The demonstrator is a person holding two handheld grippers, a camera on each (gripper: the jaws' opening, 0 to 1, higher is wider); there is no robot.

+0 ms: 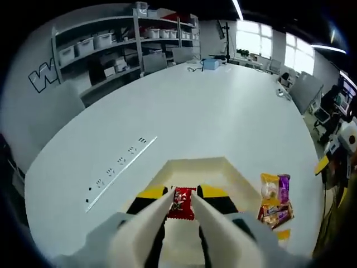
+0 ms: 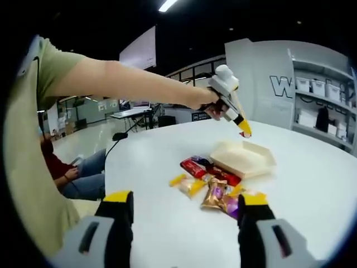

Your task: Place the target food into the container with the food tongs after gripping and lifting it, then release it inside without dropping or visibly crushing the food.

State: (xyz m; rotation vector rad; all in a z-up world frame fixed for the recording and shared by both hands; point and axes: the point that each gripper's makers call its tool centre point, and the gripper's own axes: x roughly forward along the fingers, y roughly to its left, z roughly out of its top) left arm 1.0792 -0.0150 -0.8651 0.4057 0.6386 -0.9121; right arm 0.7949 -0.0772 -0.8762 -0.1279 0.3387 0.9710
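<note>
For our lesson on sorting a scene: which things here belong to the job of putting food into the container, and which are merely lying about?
Belonging to the job:
left gripper
red snack packet held in it
cream container

Lying about:
pile of other snack packets on the white table
right gripper, open and idle
storage shelves

Table: large white table (image 1: pixel 223 111) with rounded edge
Shelving: grey shelves (image 1: pixel 111 44) holding white bins (image 1: pixel 83 47)
Windows: bright windows (image 1: pixel 268 42) at far wall
Light: ceiling strip lights (image 1: pixel 238 8)
Wall: grey wall (image 2: pixel 262 72) with white lettering

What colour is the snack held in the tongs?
Red, with some white print. The snack shows best in the left gripper view, above the tray.
</note>
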